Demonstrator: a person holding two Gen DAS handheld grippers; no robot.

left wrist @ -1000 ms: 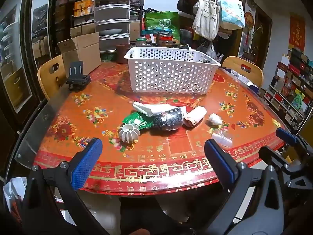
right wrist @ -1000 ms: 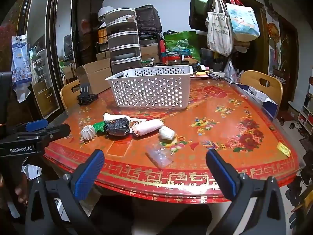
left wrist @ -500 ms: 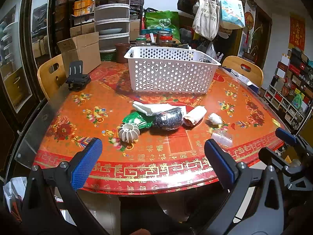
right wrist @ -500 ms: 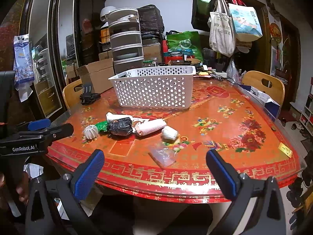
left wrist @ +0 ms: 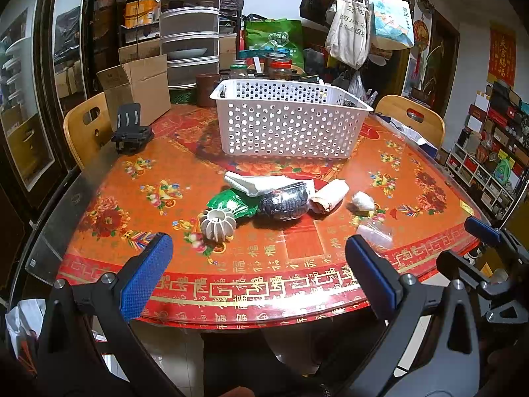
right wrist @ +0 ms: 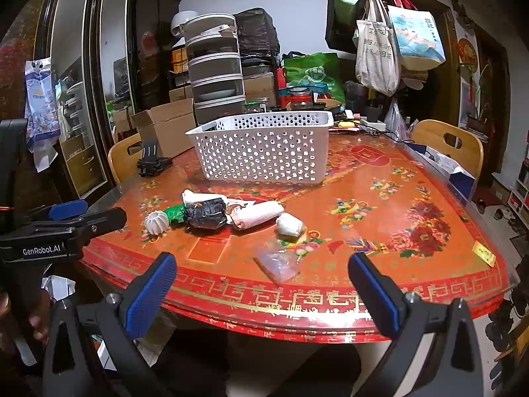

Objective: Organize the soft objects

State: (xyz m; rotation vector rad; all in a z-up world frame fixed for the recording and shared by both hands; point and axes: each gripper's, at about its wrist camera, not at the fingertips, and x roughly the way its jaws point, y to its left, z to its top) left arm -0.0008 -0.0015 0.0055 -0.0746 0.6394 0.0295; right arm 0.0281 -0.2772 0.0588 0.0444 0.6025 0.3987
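A white perforated basket (left wrist: 291,122) (right wrist: 264,147) stands at the middle of the red table (left wrist: 139,178). In front of it lies a row of soft things: a white ribbed ball (left wrist: 217,225) (right wrist: 157,221), a green packet (left wrist: 231,203), a white folded pouch (left wrist: 258,182), a black bundle (left wrist: 284,201) (right wrist: 205,213), a pinkish roll (left wrist: 329,195) (right wrist: 258,215), a small white wad (left wrist: 362,201) (right wrist: 290,225) and a clear plastic bag (left wrist: 375,233) (right wrist: 277,263). My left gripper (left wrist: 258,276) and right gripper (right wrist: 263,292) are both open and empty, held off the table's near edge.
A black phone stand (left wrist: 130,130) and a cardboard box (left wrist: 139,89) sit at the back left. Jars and stacked containers (left wrist: 190,26) crowd the far edge. Wooden chairs (left wrist: 84,129) (right wrist: 446,147) flank the table. Bags hang from a rack (right wrist: 377,53).
The right gripper view has shifted slightly up and forward toward the table. The left gripper and the objects have not visibly moved.
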